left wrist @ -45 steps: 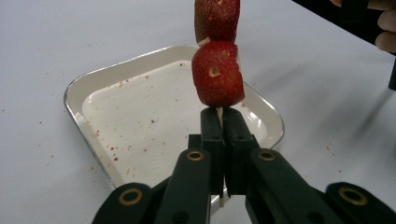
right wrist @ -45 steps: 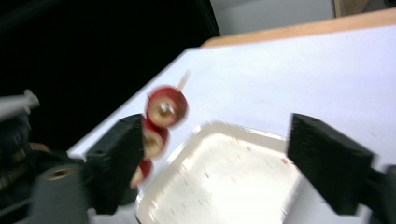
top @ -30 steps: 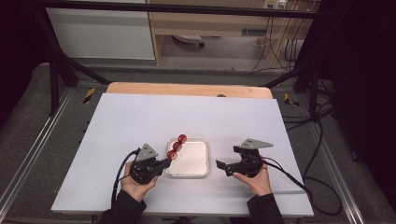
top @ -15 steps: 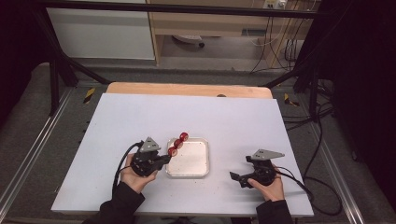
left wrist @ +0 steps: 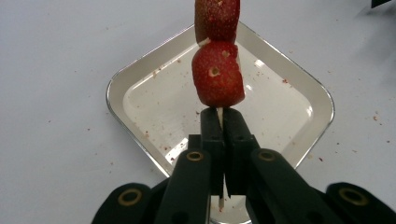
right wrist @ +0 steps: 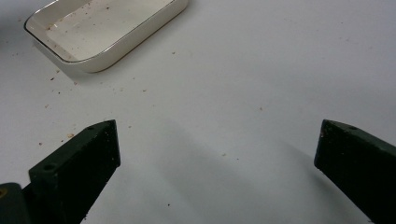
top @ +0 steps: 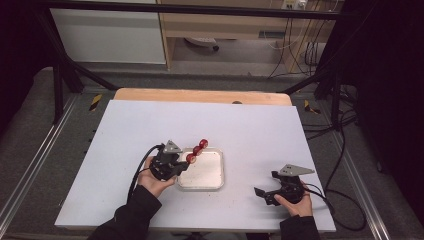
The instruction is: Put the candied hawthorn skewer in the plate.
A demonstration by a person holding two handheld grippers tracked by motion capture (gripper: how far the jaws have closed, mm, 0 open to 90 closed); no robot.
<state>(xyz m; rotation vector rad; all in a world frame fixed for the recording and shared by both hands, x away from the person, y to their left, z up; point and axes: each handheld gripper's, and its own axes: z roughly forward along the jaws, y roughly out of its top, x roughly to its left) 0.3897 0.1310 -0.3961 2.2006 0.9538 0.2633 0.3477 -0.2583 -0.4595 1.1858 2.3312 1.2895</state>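
Holding the skewer [left wrist: 219, 114] by its bare stick, my left gripper [top: 176, 166] keeps its jaws clamped tight just below the lowest strawberry [left wrist: 217, 74]. Gripping the stick rather than the fruit avoids crushing the soft flesh. The skewer points up and away from me, with its fruit end above the far left corner of the tray [top: 216, 184], so I judge that any crumbs or juice drop into the tray instead of onto the table [top: 250, 125]. In the left gripper view a second strawberry [left wrist: 217, 16] sits directly above the first on the same stick, and the tray lies beneath both. Red specks already mark the tray floor and the table around it.

My right gripper [top: 264, 193] sits well apart, to the right of the tray, low over bare table, jaws spread wide and grasping nothing. The right gripper view shows the two jaws far apart with only tabletop between them and the tray at the upper left. I judge this a standby position: clear of the skewer, ready to come in.
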